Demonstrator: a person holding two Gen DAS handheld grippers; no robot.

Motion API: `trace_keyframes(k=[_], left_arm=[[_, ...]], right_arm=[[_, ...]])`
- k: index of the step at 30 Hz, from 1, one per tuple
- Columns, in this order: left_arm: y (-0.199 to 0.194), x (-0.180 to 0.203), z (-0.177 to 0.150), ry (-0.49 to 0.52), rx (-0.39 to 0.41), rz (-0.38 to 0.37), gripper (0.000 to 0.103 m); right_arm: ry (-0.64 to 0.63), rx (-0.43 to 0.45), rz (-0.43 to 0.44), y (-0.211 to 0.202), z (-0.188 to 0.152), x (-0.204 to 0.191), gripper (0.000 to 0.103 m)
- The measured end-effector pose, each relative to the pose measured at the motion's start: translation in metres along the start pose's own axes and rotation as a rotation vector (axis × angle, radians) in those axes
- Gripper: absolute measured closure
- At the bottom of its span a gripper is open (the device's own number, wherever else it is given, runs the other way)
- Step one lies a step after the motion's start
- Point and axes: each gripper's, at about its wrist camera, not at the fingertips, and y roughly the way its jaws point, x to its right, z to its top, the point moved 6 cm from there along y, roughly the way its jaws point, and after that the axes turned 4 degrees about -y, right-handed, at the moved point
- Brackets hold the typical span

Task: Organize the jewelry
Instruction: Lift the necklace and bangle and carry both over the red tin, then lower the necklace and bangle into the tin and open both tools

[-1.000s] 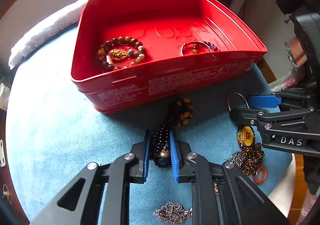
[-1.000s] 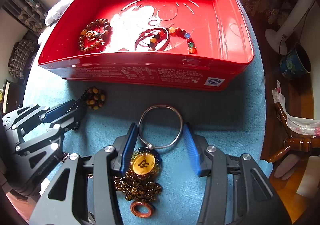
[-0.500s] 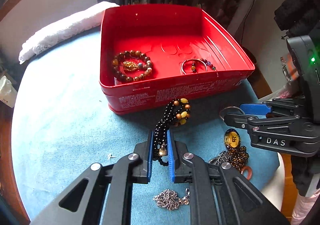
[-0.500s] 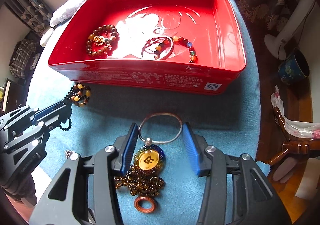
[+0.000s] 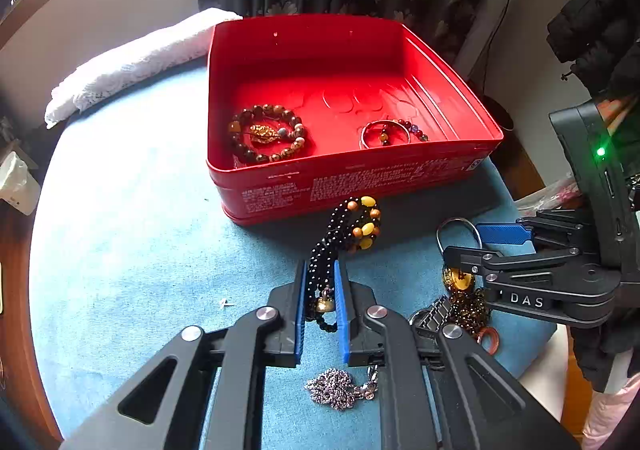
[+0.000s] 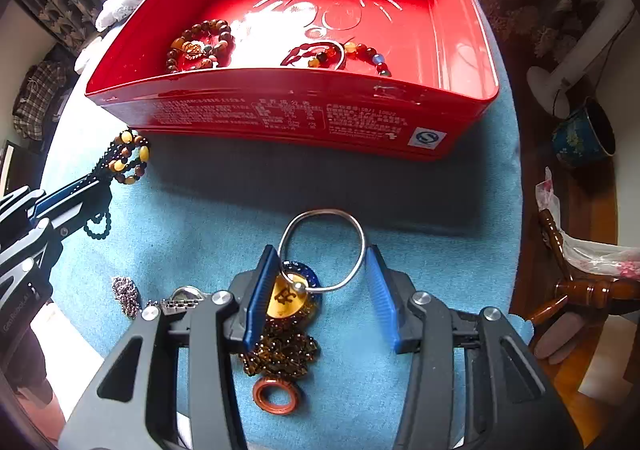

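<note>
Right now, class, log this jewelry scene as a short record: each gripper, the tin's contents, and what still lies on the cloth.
left gripper: shut on black bead strand, lifted off the cloth
right gripper: open around silver bangle
red tin: brown bead bracelet, silver ring with colored beads
blue cloth: yellow pendant, silver chain, orange ring

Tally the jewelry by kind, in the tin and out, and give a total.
Beaded bracelets: 3: brown and multicolored in the tin, black in the left gripper.
Silver bangles: 2.
Chains: 2: silver, brown with pendant.
Watch: 1.
Total: 8.
</note>
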Motion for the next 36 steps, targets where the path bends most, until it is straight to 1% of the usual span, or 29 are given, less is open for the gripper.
trace_keyframes(k=[2, 4, 6, 11, 15, 20, 25, 29, 30, 33, 36], left_arm=[[0.002, 0.000, 0.001, -0.002, -0.002, 0.001, 0.090], [0.004, 0.000, 0.001, -0.002, -0.004, 0.002, 0.090], [0.006, 0.001, 0.001, -0.002, -0.005, 0.001, 0.090], [0.006, 0.000, 0.001, -0.005, -0.004, 0.001, 0.090], [0.003, -0.001, 0.002, -0.007, 0.007, -0.001, 0.090], [-0.012, 0.002, 0.008, 0.001, 0.041, -0.014, 0.090], [-0.033, 0.008, 0.028, 0.014, 0.106, -0.028, 0.090], [-0.038, 0.007, 0.052, 0.014, 0.149, -0.021, 0.090], [-0.037, 0.006, 0.058, 0.012, 0.154, -0.023, 0.090], [-0.030, 0.004, 0.078, 0.008, 0.166, -0.018, 0.090], [-0.011, 0.000, 0.094, -0.006, 0.140, -0.006, 0.090]], right_arm=[[-0.007, -0.001, -0.007, 0.003, 0.001, -0.002, 0.050], [-0.017, -0.002, -0.020, 0.005, 0.002, -0.004, 0.049], [-0.022, 0.001, -0.045, 0.006, 0.003, -0.004, 0.057], [-0.022, 0.013, -0.049, 0.001, 0.003, -0.008, 0.057], [-0.007, 0.051, -0.047, -0.015, 0.000, -0.001, 0.057], [0.001, 0.107, -0.036, -0.042, 0.007, 0.001, 0.057], [-0.004, 0.177, -0.021, -0.072, 0.019, -0.002, 0.057], [-0.005, 0.230, -0.033, -0.091, 0.034, 0.004, 0.057], [-0.004, 0.249, -0.034, -0.095, 0.041, 0.005, 0.057], [0.000, 0.268, -0.027, -0.096, 0.060, 0.015, 0.057], [0.009, 0.269, -0.030, -0.088, 0.079, 0.020, 0.057]])
